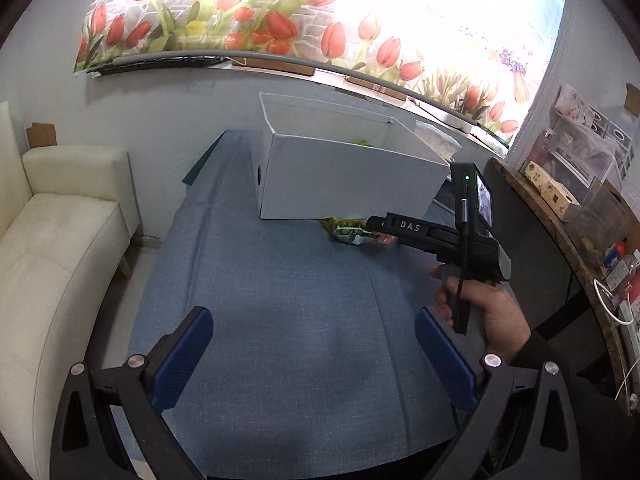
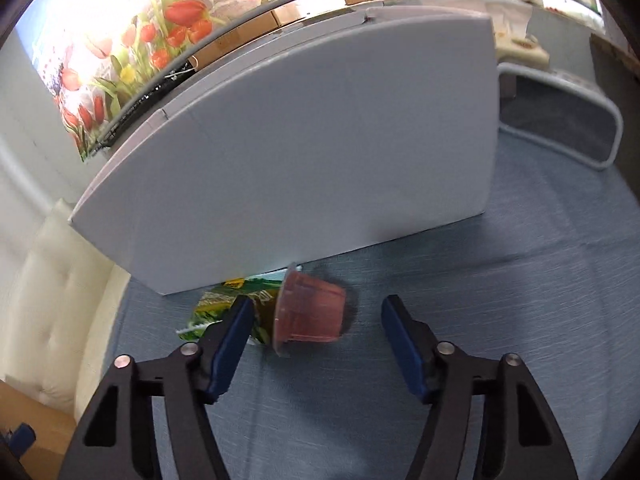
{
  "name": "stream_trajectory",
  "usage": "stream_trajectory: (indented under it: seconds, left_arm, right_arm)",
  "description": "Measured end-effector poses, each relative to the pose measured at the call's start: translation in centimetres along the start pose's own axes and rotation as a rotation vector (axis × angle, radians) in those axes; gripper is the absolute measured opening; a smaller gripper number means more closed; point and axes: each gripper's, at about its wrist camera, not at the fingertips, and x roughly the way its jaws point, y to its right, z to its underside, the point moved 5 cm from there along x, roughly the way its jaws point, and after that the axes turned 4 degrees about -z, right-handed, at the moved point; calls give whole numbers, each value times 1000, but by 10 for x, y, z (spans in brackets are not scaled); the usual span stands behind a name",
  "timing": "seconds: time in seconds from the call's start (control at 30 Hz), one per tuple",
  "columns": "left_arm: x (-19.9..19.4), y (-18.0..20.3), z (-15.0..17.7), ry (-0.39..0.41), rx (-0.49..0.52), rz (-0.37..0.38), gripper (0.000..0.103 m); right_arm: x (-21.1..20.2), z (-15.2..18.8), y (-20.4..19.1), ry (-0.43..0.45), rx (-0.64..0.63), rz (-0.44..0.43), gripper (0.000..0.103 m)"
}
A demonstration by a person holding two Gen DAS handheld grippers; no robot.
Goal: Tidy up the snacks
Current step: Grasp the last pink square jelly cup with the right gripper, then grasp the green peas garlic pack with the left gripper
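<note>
A white open box (image 1: 348, 176) stands on the blue tablecloth (image 1: 280, 300); it fills the right wrist view (image 2: 320, 152). In front of it lie a green snack packet (image 2: 224, 304) and a reddish jelly cup (image 2: 310, 310) on its side. My right gripper (image 2: 316, 316) is open just in front of the cup, its fingers on either side, touching nothing. In the left wrist view the right gripper (image 1: 380, 226) reaches over the packet (image 1: 348, 232). My left gripper (image 1: 314, 340) is open and empty above the cloth, well short of the box.
A cream sofa (image 1: 52, 248) stands left of the table. A dark shelf with clear containers (image 1: 576, 184) and cables is at the right. A grey-rimmed tray (image 2: 568, 120) lies right of the box. A tulip-print curtain (image 1: 320, 20) hangs behind.
</note>
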Motion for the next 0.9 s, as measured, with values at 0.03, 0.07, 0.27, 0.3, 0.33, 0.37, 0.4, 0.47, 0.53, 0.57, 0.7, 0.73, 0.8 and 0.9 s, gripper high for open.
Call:
stream_trajectory:
  seconds: [0.03, 0.07, 0.27, 0.3, 0.33, 0.37, 0.4, 0.47, 0.53, 0.57, 0.7, 0.73, 0.8, 0.9]
  left_arm:
    - [1, -2, 1, -8, -7, 4, 103]
    - [1, -3, 2, -10, -13, 0, 103]
    - [3, -6, 8, -18, -26, 2, 103]
    - [2, -5, 8, -15, -20, -4, 103]
    - [2, -6, 8, -11, -15, -10, 103]
    - [2, -5, 7, -8, -10, -11, 103]
    - [2, -4, 7, -9, -8, -10, 103]
    - [4, -3, 6, -12, -9, -7, 103]
    - [7, -1, 4, -15, -8, -5, 103]
    - [8, 1, 4, -17, -3, -6, 103]
    - [21, 9, -1, -25, 43, -21, 103]
    - [25, 11, -3, -28, 50, -20, 103]
    - [39, 17, -9, -36, 59, -28, 103]
    - [65, 26, -19, -57, 72, -40, 103]
  right_arm:
    - [0, 0, 0, 10, 11, -6, 67]
    - [1, 0, 0, 13, 22, -22, 63]
    - [3, -1, 2, 6, 65, -90, 49]
    - [2, 0, 5, 7, 77, -100, 44]
    - [0, 0, 8, 11, 92, -109, 35]
    - [-2, 0, 10, 14, 98, -106, 35]
    - [-4, 0, 12, 20, 100, -106, 34]
    - [-7, 3, 12, 24, 74, -94, 34]
    - [-10, 5, 10, 31, 51, -74, 34]
    - [-14, 6, 9, 39, 45, -72, 34]
    - [-31, 7, 4, 60, -18, -48, 34]
    - [-36, 9, 2, 63, -40, -37, 34]
    - [-47, 12, 1, 70, -72, -22, 34]
    - [-69, 23, 7, 76, -101, -6, 34]
